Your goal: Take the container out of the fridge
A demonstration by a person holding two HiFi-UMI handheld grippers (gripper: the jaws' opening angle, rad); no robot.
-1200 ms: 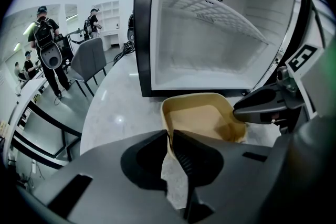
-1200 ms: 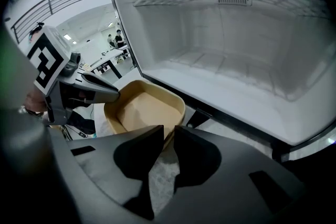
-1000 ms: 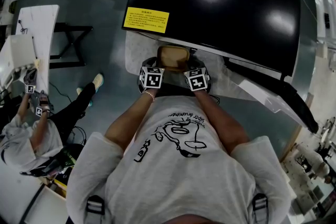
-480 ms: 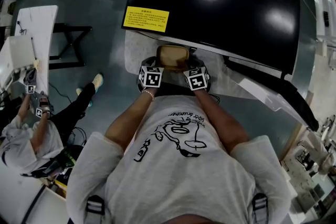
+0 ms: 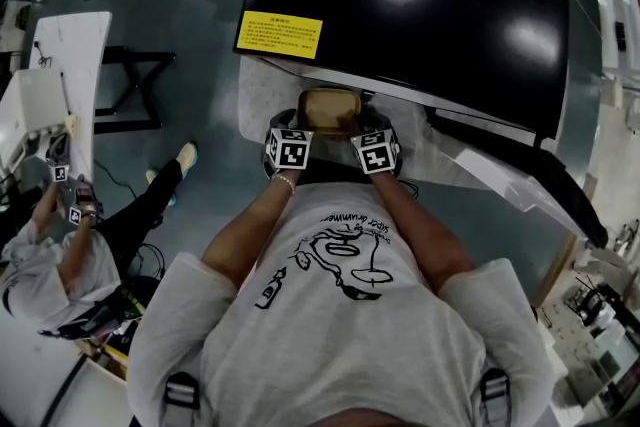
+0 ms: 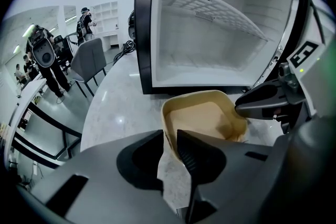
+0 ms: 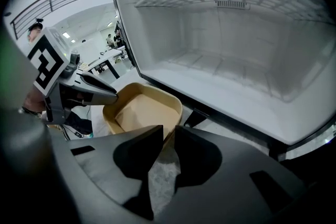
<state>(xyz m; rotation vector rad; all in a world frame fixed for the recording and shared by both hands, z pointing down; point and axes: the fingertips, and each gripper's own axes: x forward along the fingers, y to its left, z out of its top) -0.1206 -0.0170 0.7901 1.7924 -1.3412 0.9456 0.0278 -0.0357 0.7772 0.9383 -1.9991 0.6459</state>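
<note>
Container (image 6: 202,115): pale tan, plain.
Fridge (image 5: 420,5): glossy black outside, white inside.
Sticker (image 5: 278,37): yellow, dark print.
Marker cubes (image 5: 290,148): black squares on white.
Tabletop (image 6: 121,113): light grey, marbled.
Shirt (image 5: 340,315): grey, black drawing.

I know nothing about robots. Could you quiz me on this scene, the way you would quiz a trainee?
1. True or false: the container sits on a shelf inside the fridge.
2. What is in the container? A: fruit. B: nothing. C: a bottle.
3. Fill in the blank: the right claw is closed on the container's ____.

Key:
1. False. It is outside, in front of the open fridge.
2. B.
3. Rim.
</note>
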